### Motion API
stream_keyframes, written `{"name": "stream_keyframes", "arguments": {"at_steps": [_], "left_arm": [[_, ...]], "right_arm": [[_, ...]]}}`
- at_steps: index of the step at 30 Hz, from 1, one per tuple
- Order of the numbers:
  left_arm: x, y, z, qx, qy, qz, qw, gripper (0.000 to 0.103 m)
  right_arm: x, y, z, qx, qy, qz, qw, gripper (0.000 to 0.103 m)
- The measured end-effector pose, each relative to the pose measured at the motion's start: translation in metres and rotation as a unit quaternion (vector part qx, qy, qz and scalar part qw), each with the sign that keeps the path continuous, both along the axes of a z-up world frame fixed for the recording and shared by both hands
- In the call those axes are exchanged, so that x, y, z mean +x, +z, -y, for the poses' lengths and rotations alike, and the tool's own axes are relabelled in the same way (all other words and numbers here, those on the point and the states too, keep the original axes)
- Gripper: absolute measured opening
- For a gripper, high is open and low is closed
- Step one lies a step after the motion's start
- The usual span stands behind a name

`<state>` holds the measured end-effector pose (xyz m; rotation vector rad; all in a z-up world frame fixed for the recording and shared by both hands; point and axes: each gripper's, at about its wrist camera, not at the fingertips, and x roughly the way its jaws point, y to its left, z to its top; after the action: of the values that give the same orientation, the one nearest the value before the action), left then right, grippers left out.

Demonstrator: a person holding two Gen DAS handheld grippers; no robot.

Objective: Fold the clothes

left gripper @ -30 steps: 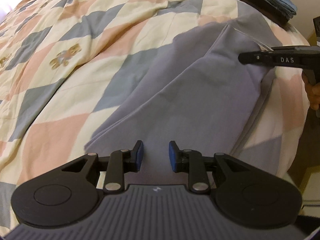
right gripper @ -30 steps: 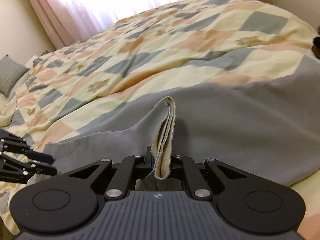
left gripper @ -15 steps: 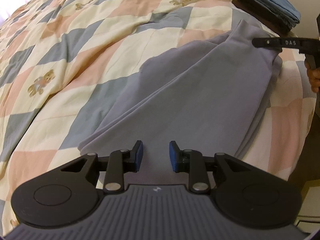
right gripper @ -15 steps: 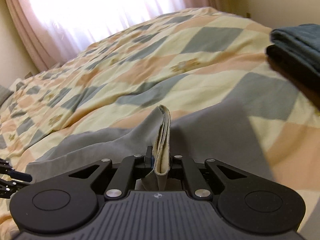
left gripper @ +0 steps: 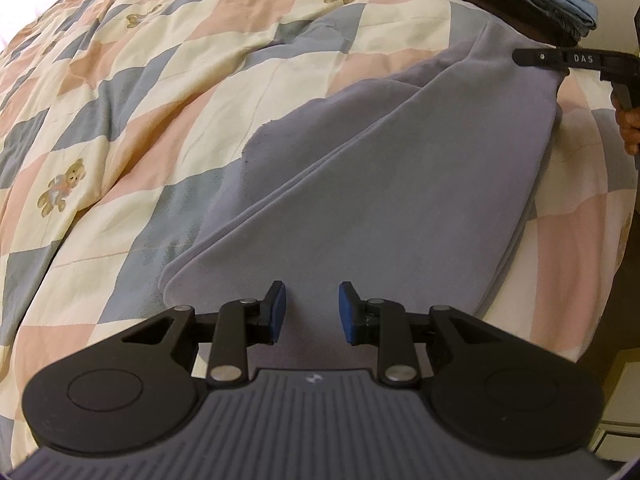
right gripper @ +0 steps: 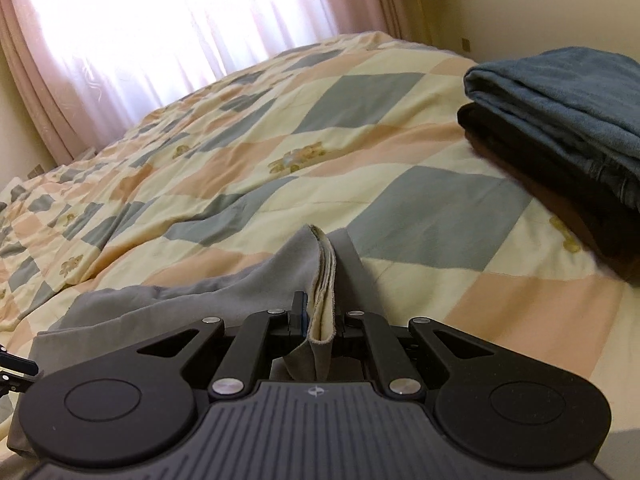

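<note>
Right wrist: right gripper (right gripper: 320,320), clamped on grey garment (left gripper: 400,200), has dragged it toward the folded stack (right gripper: 560,120); left gripper (left gripper: 312,308) narrowly parted, empty

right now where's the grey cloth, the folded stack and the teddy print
grey cloth (left gripper: 400,200): left wrist view, middle of its top layer
folded stack (right gripper: 560,96): right wrist view, top blue garment
teddy print (left gripper: 62,190): left wrist view, bear's body on the quilt

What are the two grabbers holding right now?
The right gripper pinches a bunched edge of the grey cloth, its jaws shut on it. The left gripper holds nothing; its jaws stand apart above the cloth.
</note>
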<state>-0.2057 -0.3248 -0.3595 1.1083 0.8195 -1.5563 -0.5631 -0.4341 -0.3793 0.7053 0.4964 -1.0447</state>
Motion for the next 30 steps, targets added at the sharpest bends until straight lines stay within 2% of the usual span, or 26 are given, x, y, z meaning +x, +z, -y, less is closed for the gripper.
{"name": "stream_keyframes", "arguments": {"at_steps": [7, 10, 11, 13, 14, 15, 18, 19, 20, 22, 24, 27, 30], "left_arm": [[-0.005, -0.003, 0.002, 0.003, 0.002, 0.002, 1.0, 0.025], [-0.008, -0.007, 0.002, 0.008, 0.003, 0.008, 0.9999, 0.025], [-0.008, -0.008, 0.001, 0.009, 0.002, 0.01, 0.9999, 0.025], [-0.008, -0.006, -0.002, 0.009, 0.0, 0.013, 0.9999, 0.025], [-0.007, -0.004, -0.003, 0.009, 0.0, 0.015, 0.9999, 0.025], [-0.006, -0.002, -0.003, 0.008, 0.001, 0.016, 0.9998, 0.025], [-0.001, 0.001, -0.003, 0.005, 0.011, 0.017, 0.9998, 0.025], [0.0, 0.001, -0.003, 0.004, 0.014, 0.017, 0.9997, 0.025], [0.001, 0.001, -0.002, 0.001, 0.017, 0.017, 0.9997, 0.025], [0.002, 0.002, 0.001, -0.006, 0.021, 0.016, 0.9996, 0.025], [0.004, 0.002, 0.003, -0.017, 0.024, 0.019, 0.9994, 0.025], [0.01, -0.002, 0.01, -0.027, 0.031, 0.025, 0.9988, 0.025], [0.016, -0.006, 0.016, -0.021, 0.043, 0.028, 0.9984, 0.025]], "right_arm": [[-0.011, -0.004, 0.005, -0.013, -0.017, -0.004, 1.0, 0.005], [-0.01, -0.012, 0.007, -0.001, -0.014, -0.01, 1.0, 0.006], [-0.009, -0.016, 0.009, 0.007, -0.015, -0.011, 1.0, 0.009], [-0.01, -0.022, 0.013, 0.029, -0.026, -0.007, 0.999, 0.025], [-0.011, -0.022, 0.014, 0.034, -0.035, -0.013, 0.999, 0.039], [-0.011, -0.02, 0.014, 0.031, -0.042, -0.02, 0.998, 0.045], [-0.015, -0.003, 0.005, -0.001, -0.067, -0.026, 0.997, 0.042], [-0.014, 0.003, 0.001, -0.012, -0.065, -0.02, 0.998, 0.039], [-0.012, 0.008, -0.002, -0.023, -0.062, -0.014, 0.998, 0.028], [-0.003, 0.011, -0.003, -0.034, -0.043, -0.012, 0.998, 0.024], [0.009, 0.006, 0.002, -0.039, -0.022, -0.021, 0.999, 0.023], [0.019, -0.011, 0.016, -0.039, -0.023, -0.022, 0.999, 0.023], [0.023, -0.033, 0.03, -0.014, -0.033, -0.046, 0.998, 0.024]]}}
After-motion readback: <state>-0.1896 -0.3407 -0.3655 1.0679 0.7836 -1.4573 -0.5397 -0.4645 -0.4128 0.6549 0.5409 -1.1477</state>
